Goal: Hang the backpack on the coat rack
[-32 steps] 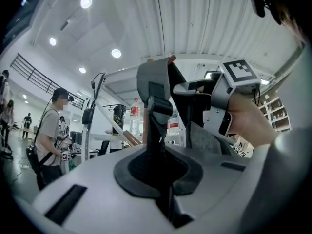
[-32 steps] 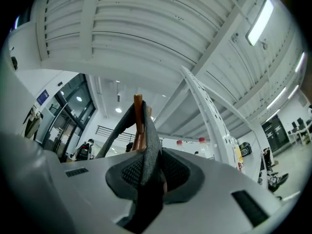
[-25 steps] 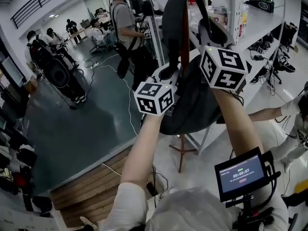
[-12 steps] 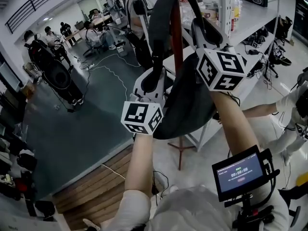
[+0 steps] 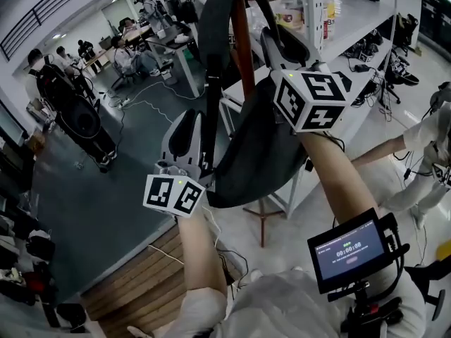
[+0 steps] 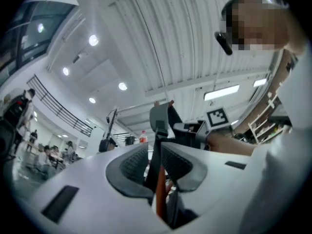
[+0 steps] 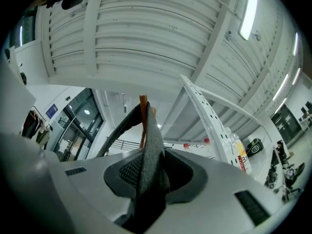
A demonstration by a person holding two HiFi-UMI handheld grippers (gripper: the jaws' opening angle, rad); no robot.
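Backpack (image 5: 261, 153) sits against the rack (image 5: 242, 55). Your left gripper (image 5: 189, 129) clamps one strap (image 5: 210, 83). Your right gripper (image 5: 278, 41) clamps the other.

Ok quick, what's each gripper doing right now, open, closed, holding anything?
Left gripper: closed on the thin backpack strap.
Right gripper: closed on the padded shoulder strap.

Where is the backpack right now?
In the head view's centre, the backpack hangs in front of the coat rack pole, its straps held up by the left tool and right tool.
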